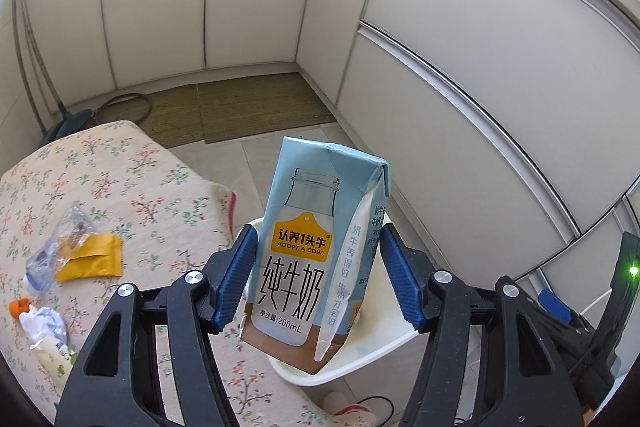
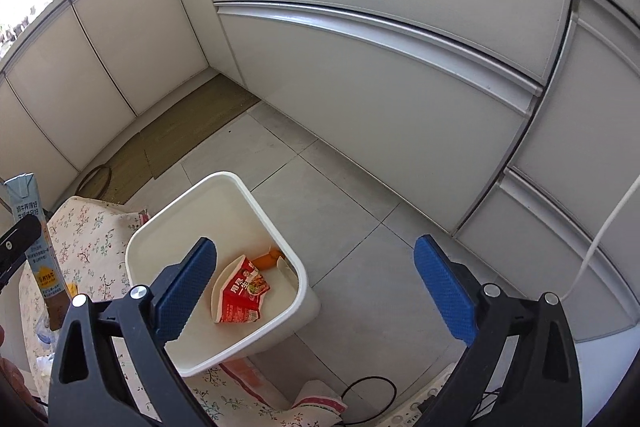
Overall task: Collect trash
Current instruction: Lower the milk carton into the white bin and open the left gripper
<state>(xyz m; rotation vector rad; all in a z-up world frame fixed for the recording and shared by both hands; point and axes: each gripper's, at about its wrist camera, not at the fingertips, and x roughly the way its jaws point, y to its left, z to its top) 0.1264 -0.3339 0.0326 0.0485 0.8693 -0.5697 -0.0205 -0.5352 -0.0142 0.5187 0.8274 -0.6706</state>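
The step in hand seems to be bringing the milk carton [image 1: 308,251] to the white bin [image 2: 224,267]. The left tongs [image 1: 316,275] grip the upright carton between their blue pads, above the bin's edge beside the flowered worktop [image 1: 120,179]. Next it needs to come over the opening and be released. The right tongs [image 2: 316,287] point down, wide open and empty, above the bin, where a red wrapper [image 2: 242,293] lies.

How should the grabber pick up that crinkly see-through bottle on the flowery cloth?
Probably across the middle of the crushed clear bottle. It lies flat on the flowery tablecloth, partly over a yellow packet, so come down from above with the jaws on either side of its narrow width. Squashed plastic gives, so close gently.
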